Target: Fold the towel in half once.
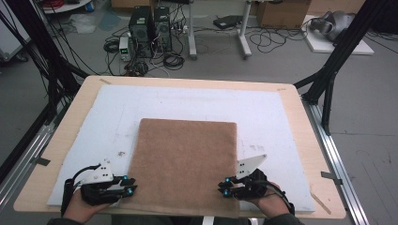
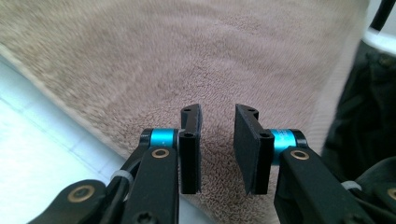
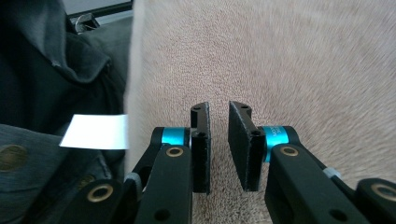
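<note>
A brown towel (image 1: 185,164) lies flat on the tabletop (image 1: 300,117). The left tongs (image 1: 129,183) and right tongs (image 1: 224,186) sit at the towel's near corners, both slightly parted, gripping nothing.

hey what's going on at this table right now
A person is working on a brown towel laid flat on a white mat on the table. The left gripper sits at the towel's near left edge and the right gripper at its near right edge. In both gripper views the jaws stand slightly apart over the towel with no cloth pinched between them.
</note>
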`<state>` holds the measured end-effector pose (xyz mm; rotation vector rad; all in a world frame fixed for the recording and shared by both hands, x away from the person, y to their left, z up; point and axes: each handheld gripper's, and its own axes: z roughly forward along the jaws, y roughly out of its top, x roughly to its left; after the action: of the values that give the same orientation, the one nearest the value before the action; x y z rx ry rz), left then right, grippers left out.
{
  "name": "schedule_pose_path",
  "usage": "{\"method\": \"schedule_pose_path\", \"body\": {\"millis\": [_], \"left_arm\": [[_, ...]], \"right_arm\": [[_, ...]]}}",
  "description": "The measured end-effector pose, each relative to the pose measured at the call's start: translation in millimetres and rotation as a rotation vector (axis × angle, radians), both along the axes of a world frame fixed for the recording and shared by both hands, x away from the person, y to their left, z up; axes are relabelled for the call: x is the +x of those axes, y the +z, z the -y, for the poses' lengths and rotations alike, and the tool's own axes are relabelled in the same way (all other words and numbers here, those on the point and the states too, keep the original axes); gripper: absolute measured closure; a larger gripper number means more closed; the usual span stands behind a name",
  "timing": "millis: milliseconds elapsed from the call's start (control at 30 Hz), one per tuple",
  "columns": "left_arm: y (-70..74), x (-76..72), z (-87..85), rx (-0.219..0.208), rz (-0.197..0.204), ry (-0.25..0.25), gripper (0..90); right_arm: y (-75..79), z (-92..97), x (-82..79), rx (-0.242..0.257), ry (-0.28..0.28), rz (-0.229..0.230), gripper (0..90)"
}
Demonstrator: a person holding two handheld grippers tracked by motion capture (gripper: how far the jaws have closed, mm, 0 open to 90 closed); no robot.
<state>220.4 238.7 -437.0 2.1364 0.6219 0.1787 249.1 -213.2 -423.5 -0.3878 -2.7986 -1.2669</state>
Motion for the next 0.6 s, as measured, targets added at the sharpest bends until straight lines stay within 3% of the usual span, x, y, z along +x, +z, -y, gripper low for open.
{"method": "schedule_pose_path", "body": {"millis": [100, 200, 600], "left_arm": [[-3.7, 3.1, 3.3, 0.016, 0.004, 0.002, 71.7], [-2.4, 8.1, 4.3, -0.004, 0.015, 0.024, 70.2], [12.4, 44.2, 16.0, -0.095, 0.04, 0.128, 56.0]], "right_arm": [[-11.8, -0.2, 1.8, -0.015, -0.009, -0.023, 75.8], [-14.2, 2.5, 5.0, 0.002, -0.036, -0.025, 74.7], [7.2, 11.4, 35.8, 0.064, -0.152, 0.026, 58.4]]}}
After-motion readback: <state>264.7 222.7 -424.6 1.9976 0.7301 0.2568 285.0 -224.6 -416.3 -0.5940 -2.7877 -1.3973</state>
